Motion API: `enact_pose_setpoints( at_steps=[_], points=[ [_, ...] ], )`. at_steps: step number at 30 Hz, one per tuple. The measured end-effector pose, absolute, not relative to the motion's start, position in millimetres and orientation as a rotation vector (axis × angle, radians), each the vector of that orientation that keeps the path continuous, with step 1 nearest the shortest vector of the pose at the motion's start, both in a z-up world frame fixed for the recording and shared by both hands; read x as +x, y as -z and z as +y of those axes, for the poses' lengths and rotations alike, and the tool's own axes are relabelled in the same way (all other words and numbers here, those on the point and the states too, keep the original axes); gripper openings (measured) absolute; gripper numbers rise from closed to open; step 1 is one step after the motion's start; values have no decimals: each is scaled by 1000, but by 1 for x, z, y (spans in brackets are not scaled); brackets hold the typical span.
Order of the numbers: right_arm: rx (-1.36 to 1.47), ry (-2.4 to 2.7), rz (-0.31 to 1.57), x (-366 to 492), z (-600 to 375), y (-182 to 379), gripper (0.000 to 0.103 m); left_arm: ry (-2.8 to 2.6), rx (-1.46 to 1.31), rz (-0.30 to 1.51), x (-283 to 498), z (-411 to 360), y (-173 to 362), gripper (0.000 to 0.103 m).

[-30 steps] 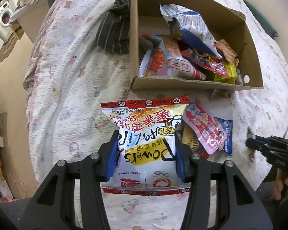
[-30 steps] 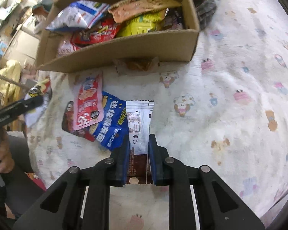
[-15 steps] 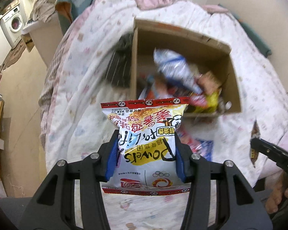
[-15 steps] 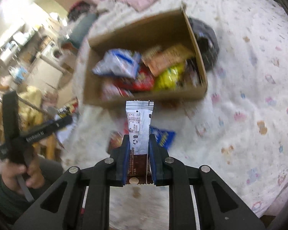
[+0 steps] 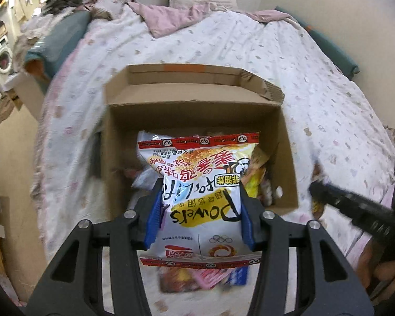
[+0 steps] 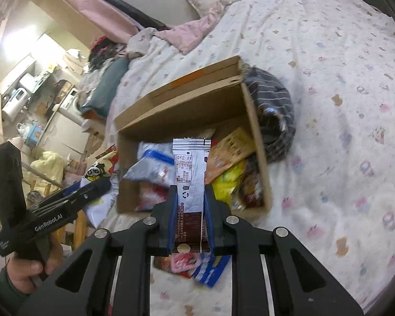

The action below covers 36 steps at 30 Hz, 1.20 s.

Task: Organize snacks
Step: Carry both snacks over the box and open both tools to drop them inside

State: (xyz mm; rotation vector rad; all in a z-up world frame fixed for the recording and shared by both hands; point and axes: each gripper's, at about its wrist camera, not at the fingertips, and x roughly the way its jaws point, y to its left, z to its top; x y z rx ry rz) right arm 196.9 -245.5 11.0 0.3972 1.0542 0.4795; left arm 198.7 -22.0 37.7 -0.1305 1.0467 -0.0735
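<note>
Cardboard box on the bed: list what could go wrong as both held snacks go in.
1. The left gripper and right gripper both aim at the cardboard box and may collide.
2. The box is already heaped at its near end; the big chip bag could slide back out.
3. The slim brown-and-white packet is pinched only at its lower end and may flop short of the rim.

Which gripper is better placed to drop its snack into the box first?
Left, marginally. The left gripper holds its chip bag centred over the cardboard box; the right gripper's wrapper is also over it.
</note>
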Motion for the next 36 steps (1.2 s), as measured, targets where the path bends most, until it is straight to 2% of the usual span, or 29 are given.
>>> enact_pose_setpoints(
  at_steps=[10, 20, 24, 26, 29, 34, 36],
  points=[
    [366, -427, 1142, 234, -245, 35, 19, 158, -82, 1100, 270, -73, 3, 47],
    [356, -387, 1215, 243, -245, 56, 19, 113, 1, 1144, 283, -76, 25, 49],
    [359, -395, 1210, 242, -243, 53, 19, 112, 14, 1122, 280, -72, 20, 59],
    [364, -401, 1205, 242, -242, 52, 19, 120, -5, 1124, 280, -69, 18, 71],
    [365, -401, 1201, 244, -241, 52, 20, 126, -12, 1123, 280, -67, 16, 82],
    [359, -406, 1195, 244, -240, 52, 23, 144, -2, 1097, 273, -69, 12, 91],
    [352, -404, 1193, 243, -240, 51, 23, 147, -12, 1088, 268, -67, 9, 91]
  ],
)
